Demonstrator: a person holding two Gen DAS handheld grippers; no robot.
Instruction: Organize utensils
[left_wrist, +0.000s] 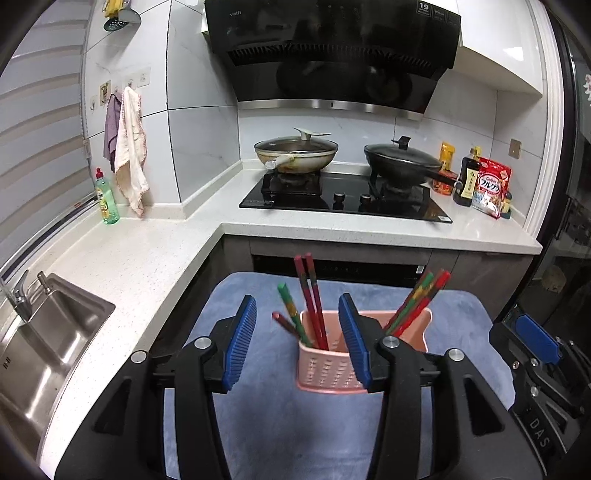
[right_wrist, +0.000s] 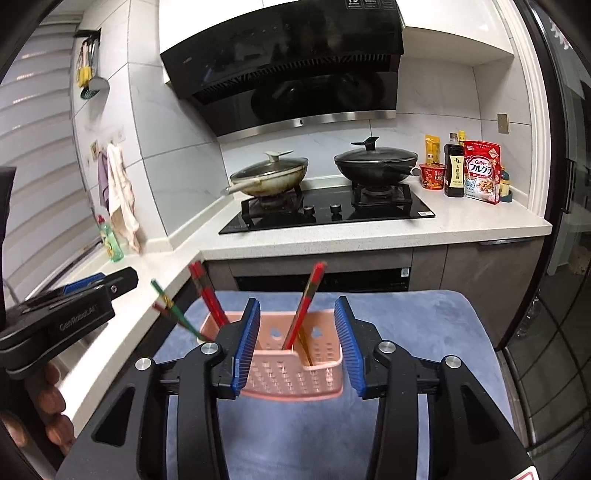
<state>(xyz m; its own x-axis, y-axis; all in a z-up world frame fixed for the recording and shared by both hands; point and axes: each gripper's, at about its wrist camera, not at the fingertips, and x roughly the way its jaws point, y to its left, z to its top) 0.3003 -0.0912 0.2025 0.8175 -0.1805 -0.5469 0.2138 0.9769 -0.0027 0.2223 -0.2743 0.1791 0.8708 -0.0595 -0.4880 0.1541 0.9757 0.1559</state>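
A pink perforated utensil holder (left_wrist: 328, 363) stands on a blue mat (left_wrist: 266, 424). Several red and green chopsticks (left_wrist: 312, 299) lean in its left compartment, and more chopsticks (left_wrist: 421, 301) lean in its right one. My left gripper (left_wrist: 301, 341) is open and empty, just in front of the holder. In the right wrist view the holder (right_wrist: 291, 369) sits between my right gripper's (right_wrist: 295, 345) open blue pads, with chopsticks (right_wrist: 304, 306) upright in it. The right gripper holds nothing. The left gripper (right_wrist: 74, 306) shows at the left edge of that view.
A white L-shaped counter (left_wrist: 155, 254) runs behind, with a steel sink (left_wrist: 48, 350) at left and a black hob (left_wrist: 343, 199) carrying two lidded pans. A green soap bottle (left_wrist: 107, 201), towels and food packets (left_wrist: 491, 192) stand along the wall.
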